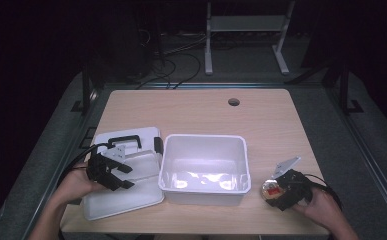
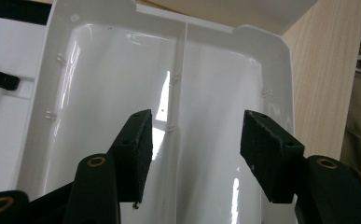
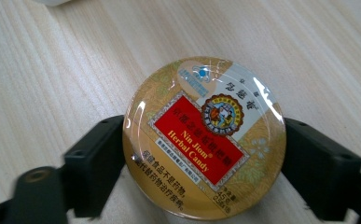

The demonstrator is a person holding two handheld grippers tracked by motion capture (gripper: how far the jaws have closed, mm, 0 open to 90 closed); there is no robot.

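Clamping a candy tin (image 3: 204,138) over the wooden table (image 1: 261,120), right tongs (image 3: 204,158) grip; left tongs (image 2: 196,154) gape empty.

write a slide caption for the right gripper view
Right tool clamps a round Nin Jiom herbal candy tin over the wooden table.

A pale wooden worktop (image 1: 201,107) stood in a dark room, with a round cable hole (image 1: 234,102) near its far edge. At the middle of its near half sat an open white plastic bin (image 1: 204,145), and just to the left of it lay a flat white lid (image 1: 131,197) with a black handle (image 1: 126,140) and a black latch (image 1: 158,144). Beyond the worktop, on the floor, stood a white metal frame (image 1: 246,25) beside some loose black cables (image 1: 181,67).
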